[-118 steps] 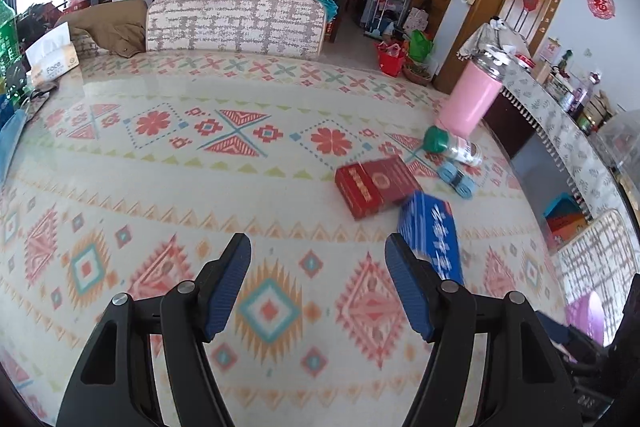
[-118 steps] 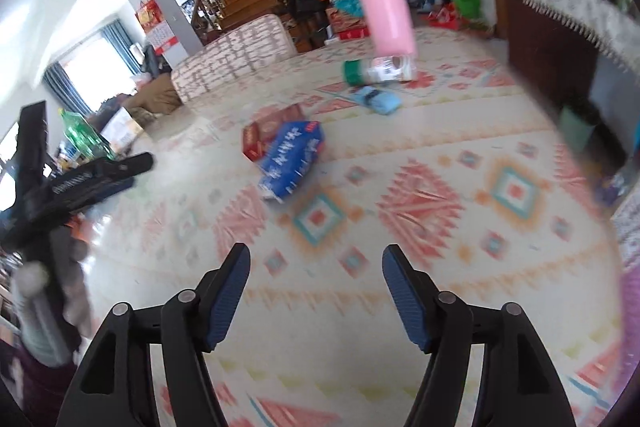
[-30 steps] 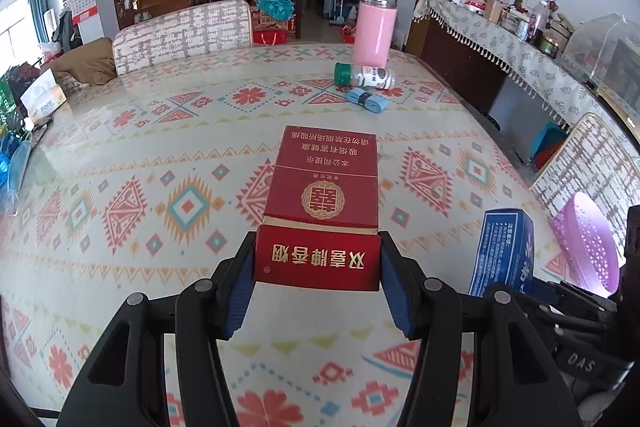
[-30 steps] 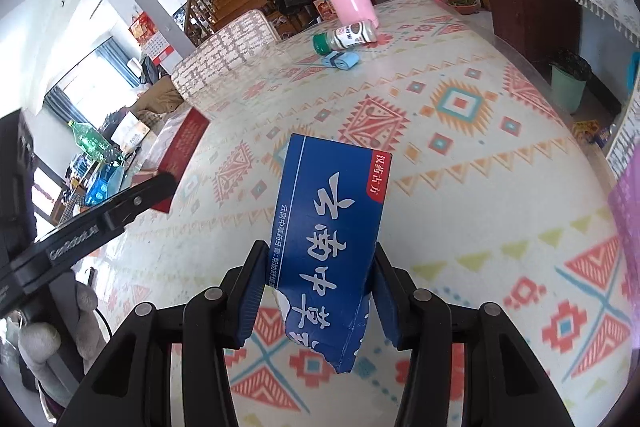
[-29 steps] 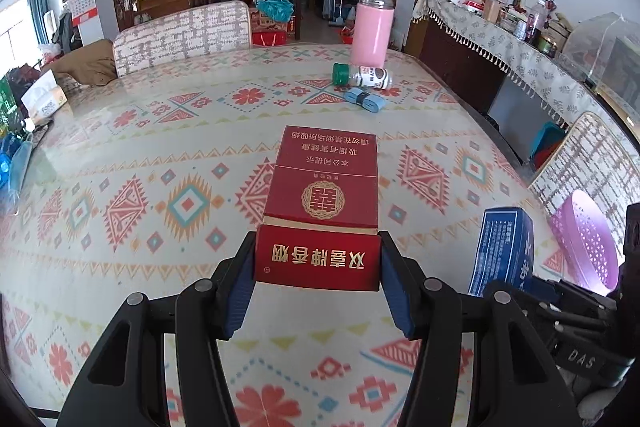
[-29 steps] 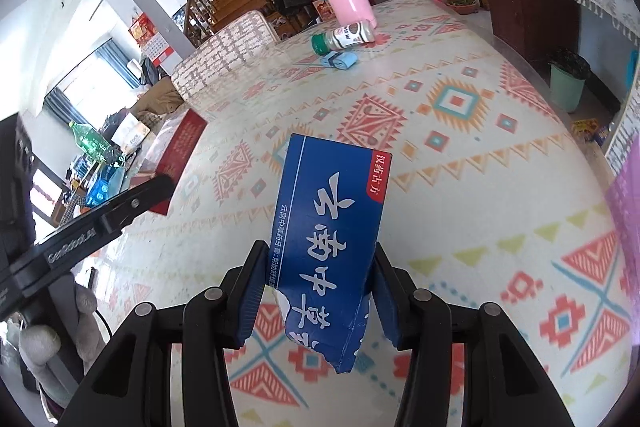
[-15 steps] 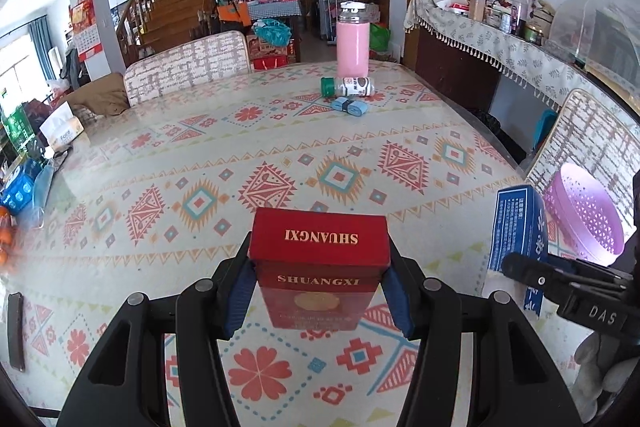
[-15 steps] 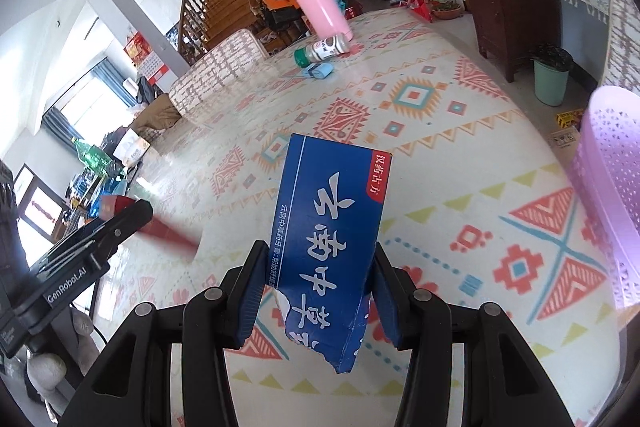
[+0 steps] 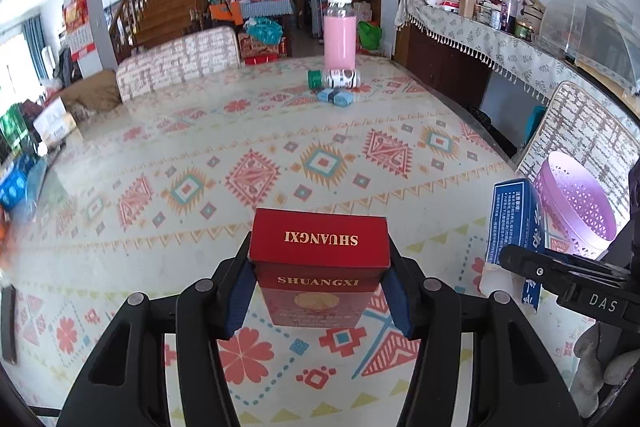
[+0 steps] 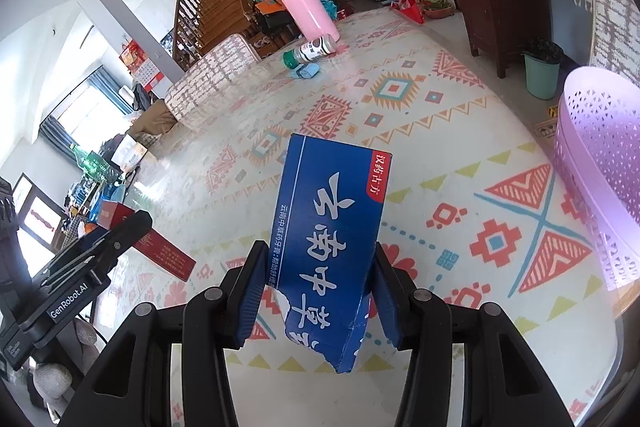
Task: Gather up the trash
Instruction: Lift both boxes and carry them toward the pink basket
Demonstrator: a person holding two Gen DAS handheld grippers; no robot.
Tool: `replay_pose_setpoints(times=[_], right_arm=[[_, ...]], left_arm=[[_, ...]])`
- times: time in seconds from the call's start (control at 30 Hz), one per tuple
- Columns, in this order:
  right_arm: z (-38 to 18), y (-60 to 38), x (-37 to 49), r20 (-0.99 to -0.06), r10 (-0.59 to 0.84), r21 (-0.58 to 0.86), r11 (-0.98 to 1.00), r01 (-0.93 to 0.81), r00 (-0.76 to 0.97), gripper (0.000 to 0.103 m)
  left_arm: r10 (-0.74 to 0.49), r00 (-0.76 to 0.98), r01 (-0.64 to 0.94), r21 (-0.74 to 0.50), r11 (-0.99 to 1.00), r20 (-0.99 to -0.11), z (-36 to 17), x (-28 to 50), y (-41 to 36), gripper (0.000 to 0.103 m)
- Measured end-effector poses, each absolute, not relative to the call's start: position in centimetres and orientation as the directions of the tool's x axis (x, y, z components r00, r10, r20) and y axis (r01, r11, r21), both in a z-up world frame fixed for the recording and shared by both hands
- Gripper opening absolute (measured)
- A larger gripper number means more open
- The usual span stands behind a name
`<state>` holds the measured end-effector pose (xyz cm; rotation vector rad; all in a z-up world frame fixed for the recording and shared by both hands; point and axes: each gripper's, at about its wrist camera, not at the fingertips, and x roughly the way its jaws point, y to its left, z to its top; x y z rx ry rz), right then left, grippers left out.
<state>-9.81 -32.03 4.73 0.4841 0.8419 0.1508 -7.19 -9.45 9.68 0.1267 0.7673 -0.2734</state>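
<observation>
My left gripper (image 9: 318, 287) is shut on a red SHUANGXI carton (image 9: 320, 255), held tilted above the patterned table. My right gripper (image 10: 320, 291) is shut on a torn blue box with white Chinese characters (image 10: 328, 235), held above the table's near right part. The blue box also shows at the right of the left wrist view (image 9: 514, 223), and the red carton at the left of the right wrist view (image 10: 160, 253). A purple perforated basket (image 10: 600, 187) stands just past the table's right edge, close to the blue box; it also shows in the left wrist view (image 9: 576, 203).
At the table's far end stand a pink bottle (image 9: 339, 35), a fallen green-capped bottle (image 9: 334, 79) and a small blue packet (image 9: 336, 97). A patterned chair (image 9: 180, 61) is behind the table, another chair (image 9: 580, 131) at the right. A green bin (image 10: 540, 75) stands on the floor.
Both grippers took hold of their boxes and lifted them. In the last second they drew back toward the near right edge, the red carton tipped upright, and the purple basket came closer.
</observation>
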Motion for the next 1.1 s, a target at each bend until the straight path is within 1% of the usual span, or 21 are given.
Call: replay_pose_setpoints(times=[0.17, 0.33, 0.6, 0.8, 1.1], right_arm=[[3.9, -31.6, -10.1, -0.683, 0.321, 0.48, 0.874, 0.072, 0.657, 0.053], [3.4, -31.0, -10.1, -0.688, 0.313, 0.475, 0.876, 0.079, 0.655, 0.053], [2.8, -30.1, -10.1, -0.697, 0.309, 0.469, 0.879, 0.085, 0.647, 0.054], [2.3, -29.9, -10.1, -0.706, 0.303, 0.465, 0.88, 0.097, 0.64, 0.054], [2.8, -29.1, -10.6, -0.702, 0.275, 0.433, 0.897, 0.088, 0.656, 0.054]], left_arm=[[-0.211, 0.651, 0.259, -0.048, 0.965, -0.729, 8.3, -6.6, -7.8, 0.056], [-0.223, 0.622, 0.255, -0.075, 0.964, -0.751, 7.0, -6.4, -6.9, 0.056], [-0.236, 0.624, 0.267, -0.08, 0.96, -0.745, 6.2, -6.6, -6.8, 0.056], [-0.241, 0.603, 0.262, -0.097, 0.96, -0.761, 5.0, -6.3, -6.8, 0.057], [-0.23, 0.632, 0.244, -0.092, 0.965, -0.74, 5.6, -6.8, -6.2, 0.056]])
